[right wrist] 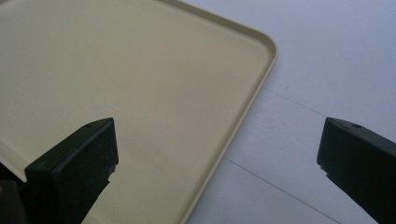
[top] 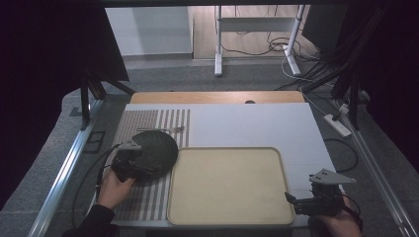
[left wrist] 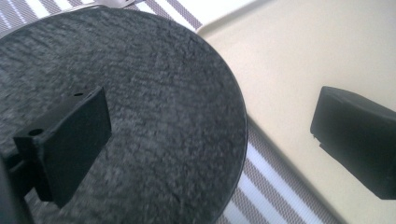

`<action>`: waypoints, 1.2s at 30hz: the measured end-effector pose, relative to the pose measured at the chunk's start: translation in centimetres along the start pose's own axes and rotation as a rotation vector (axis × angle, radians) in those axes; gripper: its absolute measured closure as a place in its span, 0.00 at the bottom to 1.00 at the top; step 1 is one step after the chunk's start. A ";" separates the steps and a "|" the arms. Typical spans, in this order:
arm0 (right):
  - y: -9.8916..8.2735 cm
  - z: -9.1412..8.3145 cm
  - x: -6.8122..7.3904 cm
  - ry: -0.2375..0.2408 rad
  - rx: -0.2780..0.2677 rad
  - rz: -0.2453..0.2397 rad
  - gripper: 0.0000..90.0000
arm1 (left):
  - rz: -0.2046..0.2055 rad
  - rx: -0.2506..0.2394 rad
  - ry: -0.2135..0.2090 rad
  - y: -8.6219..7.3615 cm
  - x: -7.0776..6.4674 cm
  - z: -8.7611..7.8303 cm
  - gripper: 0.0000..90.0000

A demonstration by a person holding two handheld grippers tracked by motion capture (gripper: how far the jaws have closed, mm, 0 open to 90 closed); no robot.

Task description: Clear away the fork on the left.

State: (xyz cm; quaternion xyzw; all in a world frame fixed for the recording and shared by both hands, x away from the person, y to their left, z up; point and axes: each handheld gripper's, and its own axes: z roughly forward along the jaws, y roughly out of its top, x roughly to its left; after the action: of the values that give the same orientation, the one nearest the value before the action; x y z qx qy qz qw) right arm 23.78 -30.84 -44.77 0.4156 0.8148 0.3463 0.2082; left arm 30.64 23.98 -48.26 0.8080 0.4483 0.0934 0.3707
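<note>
Rough matt slate-like dark round plate (left wrist: 154,116), smooth matt beige plastic tray (right wrist: 140,84), woven striped placemat (top: 143,197), smooth white tabletop (right wrist: 336,60)

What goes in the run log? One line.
left gripper: open over dark plate | right gripper: open at tray corner | fork: untouched

Tray (top: 230,185) at centre-front of the table (top: 257,123), on the white sheet. Striped mat (top: 148,128) lies left of the tray. Round plate (top: 157,150) sits on the mat — its right edge just beside the tray's left rim. Fork (top: 163,130) on the mat, just behind the plate. Left gripper (top: 129,165) over the plate's near-left part; right gripper (top: 316,200) at the tray's near-right corner — jaws straddling the rim.
</note>
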 end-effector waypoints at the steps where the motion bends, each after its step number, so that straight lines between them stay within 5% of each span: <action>1: 0.0 0.0 0.0 0.000 0.000 0.000 0.00 | 0.000 0.000 0.000 0.0 0.0 0.0 0.00; 5: 0.0 0.0 0.0 -0.001 0.000 0.001 0.00 | 0.030 0.009 0.025 0.7 0.2 0.6 0.00; 12: 0.0 0.0 -0.1 -0.006 -0.005 0.009 0.00 | 0.037 0.042 0.005 2.1 0.6 1.9 0.00; 20: 0.0 -0.1 0.0 -0.003 -0.005 0.004 0.00 | 0.030 0.043 -0.032 4.1 1.0 3.7 0.00; 26: 0.0 -0.1 0.0 -0.001 -0.005 0.003 0.00 | 0.028 0.060 -0.005 5.3 0.9 5.0 0.00; 36: 0.0 0.0 0.0 0.003 -0.004 -0.001 0.00 | 0.027 0.080 -0.020 7.1 2.1 7.0 0.00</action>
State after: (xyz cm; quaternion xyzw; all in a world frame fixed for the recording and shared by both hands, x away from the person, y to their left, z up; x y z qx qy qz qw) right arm 23.75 -30.88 -44.75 0.4143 0.8146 0.3484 0.2082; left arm 39.85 19.74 -48.72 0.8291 0.4370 0.0722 0.3412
